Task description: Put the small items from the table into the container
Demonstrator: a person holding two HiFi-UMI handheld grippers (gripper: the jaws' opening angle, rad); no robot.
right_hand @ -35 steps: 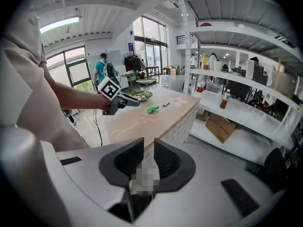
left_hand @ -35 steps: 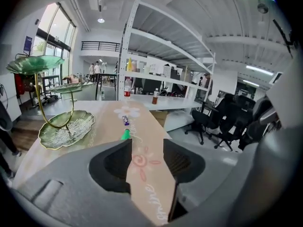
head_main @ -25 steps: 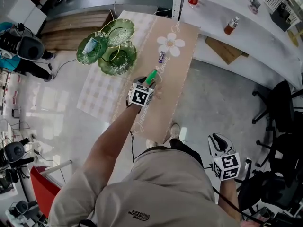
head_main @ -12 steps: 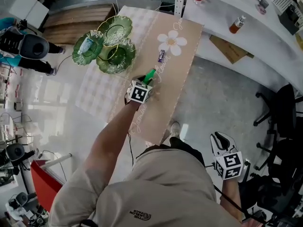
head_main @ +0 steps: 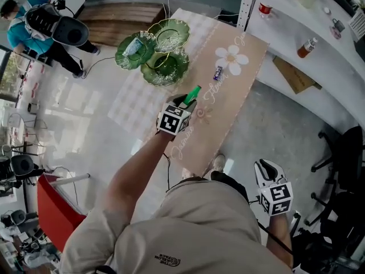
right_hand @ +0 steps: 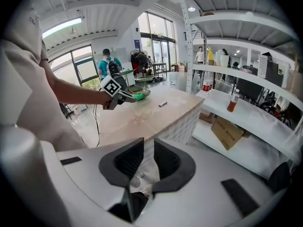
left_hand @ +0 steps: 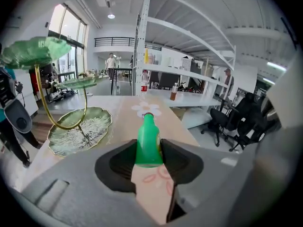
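Cursive script on table runner (head_main: 231, 104), not legible

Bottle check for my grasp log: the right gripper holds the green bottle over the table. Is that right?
No. The left gripper holds the bottle over the table, its jaws closing on it, as the left gripper view shows. The right gripper is open and empty.

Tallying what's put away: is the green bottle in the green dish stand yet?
Not in. The green bottle sits between the left gripper's closing jaws, over the table runner, short of the dish stand.
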